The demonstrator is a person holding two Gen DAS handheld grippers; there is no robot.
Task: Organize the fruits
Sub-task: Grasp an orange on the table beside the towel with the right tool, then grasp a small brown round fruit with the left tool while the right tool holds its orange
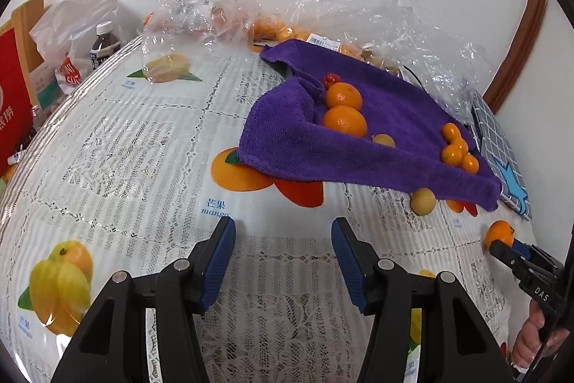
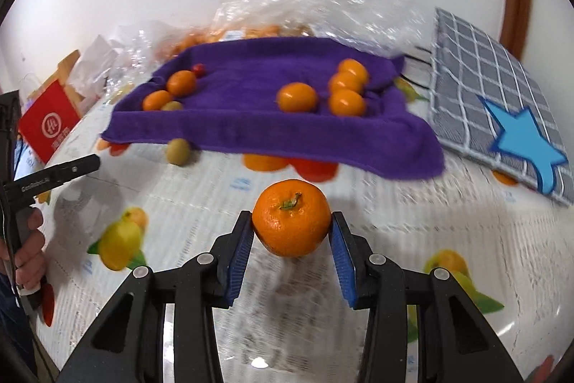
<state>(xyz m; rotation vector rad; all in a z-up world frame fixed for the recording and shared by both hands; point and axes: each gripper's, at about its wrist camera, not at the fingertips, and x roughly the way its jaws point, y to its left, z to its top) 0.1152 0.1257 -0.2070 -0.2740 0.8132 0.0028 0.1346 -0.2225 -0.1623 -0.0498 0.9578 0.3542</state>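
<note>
Right fingers (image 2: pixel 291 232) grip mandarin (image 2: pixel 290 218) near towel (image 2: pixel 272 128) edge; left fingers (image 1: pixel 283 261) spread.

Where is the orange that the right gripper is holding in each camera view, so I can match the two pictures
Left wrist view: the orange sits at the far right edge, low, at the tip of the right gripper.
Right wrist view: the orange is centre, just below the middle, clamped between the right gripper fingers.
Shared landmark: the purple towel, just beyond the orange in both.
</note>
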